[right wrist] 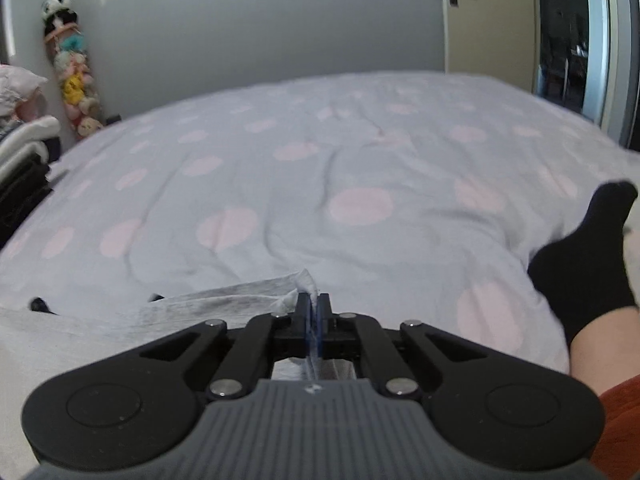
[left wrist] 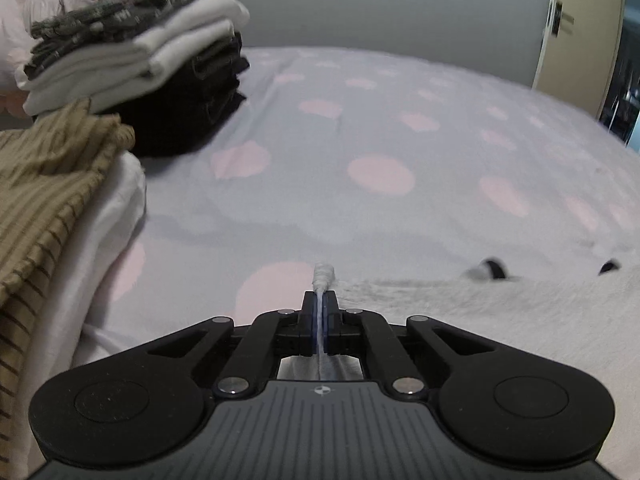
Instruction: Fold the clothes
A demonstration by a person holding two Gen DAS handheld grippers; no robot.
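A pale grey garment (left wrist: pixel 500 320) lies spread on the bed at the near edge, with two dark marks along its far edge. My left gripper (left wrist: pixel 319 300) is shut on one corner of it, a pinch of cloth sticking out past the fingertips. In the right wrist view the same grey garment (right wrist: pixel 120 328) stretches away to the left, and my right gripper (right wrist: pixel 313 302) is shut on its other corner, a white tuft showing above the pads.
The bed cover (left wrist: pixel 380 140) is lilac with pink spots. At the left stands a stack of folded clothes (left wrist: pixel 140 68), with an olive striped garment (left wrist: pixel 48 200) on white cloth nearer. A person's foot in a black sock (right wrist: pixel 588 256) rests on the bed at right. Soft toys (right wrist: pixel 76 80) hang in the far corner.
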